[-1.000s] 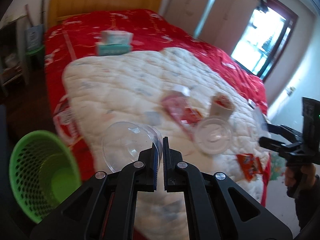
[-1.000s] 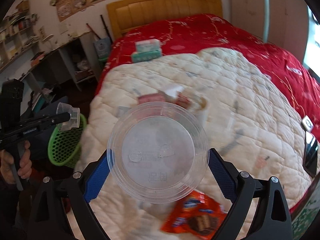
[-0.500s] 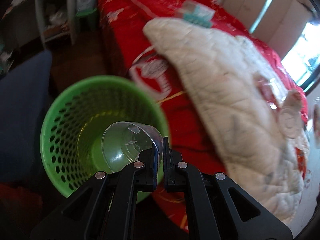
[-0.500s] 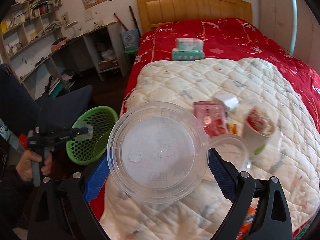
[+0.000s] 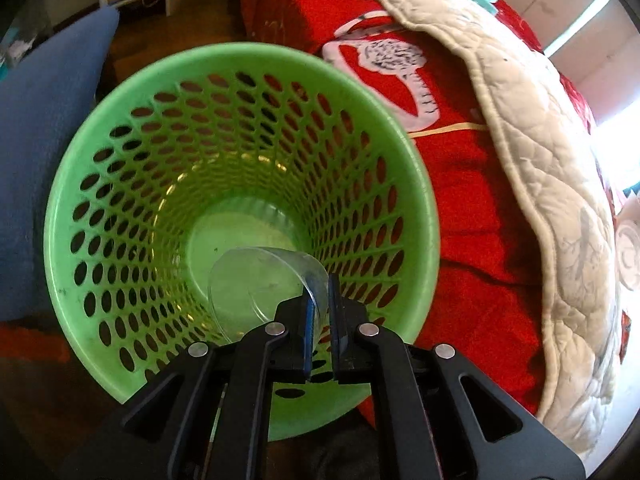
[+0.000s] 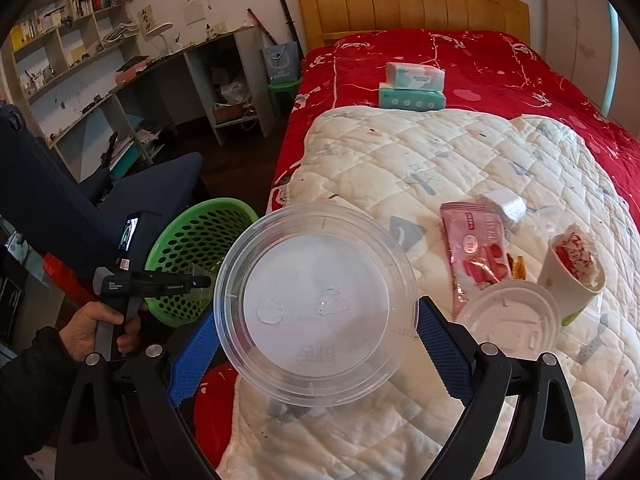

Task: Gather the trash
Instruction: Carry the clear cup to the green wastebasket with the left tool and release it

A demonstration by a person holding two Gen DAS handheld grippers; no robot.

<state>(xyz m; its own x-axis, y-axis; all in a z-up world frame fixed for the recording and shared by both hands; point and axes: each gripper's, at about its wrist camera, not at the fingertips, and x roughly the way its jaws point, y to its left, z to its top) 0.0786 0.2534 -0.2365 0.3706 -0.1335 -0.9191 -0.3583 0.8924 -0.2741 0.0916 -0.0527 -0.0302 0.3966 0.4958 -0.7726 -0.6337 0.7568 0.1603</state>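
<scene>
My left gripper [image 5: 319, 300] is shut on the rim of a clear plastic cup [image 5: 256, 284] and holds it over the mouth of the green mesh basket [image 5: 132, 184]. The basket also shows in the right wrist view [image 6: 200, 236], with the left gripper [image 6: 200, 281] above it. My right gripper [image 6: 316, 344] is shut on a clear round plastic container [image 6: 316, 304], held above the quilt edge. On the white quilt [image 6: 440, 168] lie a pink snack wrapper [image 6: 476, 256], a white lid [image 6: 512, 320], a paper cup with red trash [image 6: 572, 268] and a crumpled tissue [image 6: 504, 204].
The basket stands on the floor beside the bed's red cover [image 5: 460, 168]. A blue chair seat [image 5: 36, 128] is to its left. Two tissue packs [image 6: 412, 86] lie farther up the bed. Desk and shelves [image 6: 132, 80] line the left wall.
My left gripper has swung from over the quilt down to the basket, carrying the clear cup. My right gripper has drawn back from the bed with the container still in it.
</scene>
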